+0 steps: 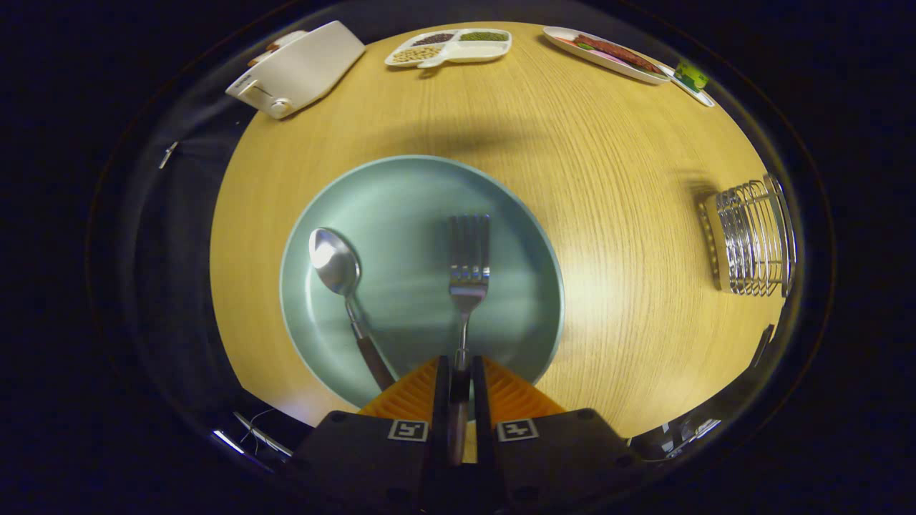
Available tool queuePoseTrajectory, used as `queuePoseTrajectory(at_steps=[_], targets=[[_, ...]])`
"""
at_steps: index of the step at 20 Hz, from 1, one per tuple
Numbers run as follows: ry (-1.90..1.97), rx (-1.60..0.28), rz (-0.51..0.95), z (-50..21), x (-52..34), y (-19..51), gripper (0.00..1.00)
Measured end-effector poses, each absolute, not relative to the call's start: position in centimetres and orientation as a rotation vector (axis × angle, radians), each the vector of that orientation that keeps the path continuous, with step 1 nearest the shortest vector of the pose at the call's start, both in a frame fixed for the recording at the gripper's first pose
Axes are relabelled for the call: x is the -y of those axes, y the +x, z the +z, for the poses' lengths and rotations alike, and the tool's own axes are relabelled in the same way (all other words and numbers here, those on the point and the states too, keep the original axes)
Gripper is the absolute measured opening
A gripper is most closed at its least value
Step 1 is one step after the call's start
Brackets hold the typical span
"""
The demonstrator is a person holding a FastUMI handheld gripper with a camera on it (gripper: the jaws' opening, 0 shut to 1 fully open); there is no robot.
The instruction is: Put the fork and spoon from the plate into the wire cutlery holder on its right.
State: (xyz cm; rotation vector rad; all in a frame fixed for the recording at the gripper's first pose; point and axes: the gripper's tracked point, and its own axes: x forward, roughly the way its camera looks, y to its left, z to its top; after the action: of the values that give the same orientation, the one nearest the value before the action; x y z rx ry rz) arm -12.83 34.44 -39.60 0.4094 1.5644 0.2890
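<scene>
A round, pale wooden worktop (630, 236) stands in a dark booth, lit from above so that a soft shadow falls across its far half.

At the near edge the claw (459, 375) has its two fingers drawn close together with the handle of the fork (469, 275) running between them; both fingers appear to press on the handle, so I judge it pinched. The fork's tines point away from the claw, toward the far side, and the fork hangs over or rests on the right half of the teal plate (401, 193); I cannot tell whether it has left the plate's surface.

Just left of the fork, on the same plate, lies the spoon (336, 268), bowl far and dark handle slanting back toward the claw's left finger, apart from the fork.

Well to the right of the plate, near the worktop's right edge, stands the wire cutlery holder (751, 239), and nothing can be made out in it.

On the far side sit a white box-like appliance (297, 68) at the left, a divided tray of beans and seeds (451, 46) in the middle, and a long dish of food (608, 54) at the right.

As I read it, the task is in its first stage: the fork is gripped but not carried over, and the spoon is untouched. Both pieces have yet to go into the holder.
</scene>
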Motion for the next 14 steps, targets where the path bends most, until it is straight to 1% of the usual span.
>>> queuePoseTrajectory(at_steps=[1, 3, 10, 14], targets=[[0.423, -1.554, 0.286, -39.7, -34.6, -12.5, 0.14], [0.454, -1.488, 0.354, -39.0, -35.2, -11.6, 0.11], [0.505, -1.332, 0.477, -35.4, -33.8, -9.4, 0.11], [0.454, -1.226, 0.572, -32.6, -32.3, -8.9, 0.11]])
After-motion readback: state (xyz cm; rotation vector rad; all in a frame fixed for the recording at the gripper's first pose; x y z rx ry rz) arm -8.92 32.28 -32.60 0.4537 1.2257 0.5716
